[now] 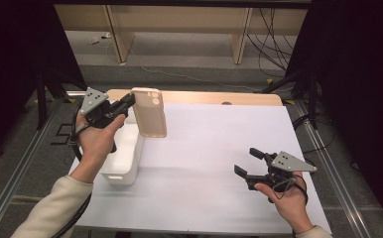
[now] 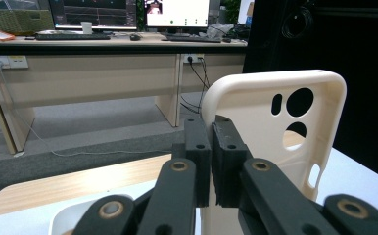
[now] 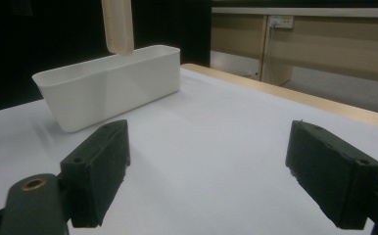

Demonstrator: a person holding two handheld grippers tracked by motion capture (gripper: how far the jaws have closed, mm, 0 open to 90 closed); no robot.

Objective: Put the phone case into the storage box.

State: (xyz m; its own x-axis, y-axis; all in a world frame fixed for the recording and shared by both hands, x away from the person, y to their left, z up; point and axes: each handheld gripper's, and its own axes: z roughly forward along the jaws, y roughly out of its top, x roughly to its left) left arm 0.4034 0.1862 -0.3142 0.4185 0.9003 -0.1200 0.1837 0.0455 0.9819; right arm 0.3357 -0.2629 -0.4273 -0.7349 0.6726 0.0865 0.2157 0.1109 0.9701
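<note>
Cream case (image 1: 149,112) hangs pinched at one edge by left tool (image 1: 125,104), above bin (image 1: 121,163); thin grip risks slipping. Right tool (image 1: 250,162) rests spread.

A white bin (image 1: 125,158) (open-topped) sits on the table (image 1: 204,163).

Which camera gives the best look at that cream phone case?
The left gripper view: the phone case is close, cutouts clear. The high view shows it whole but small; the right gripper view catches its lower end.
</note>
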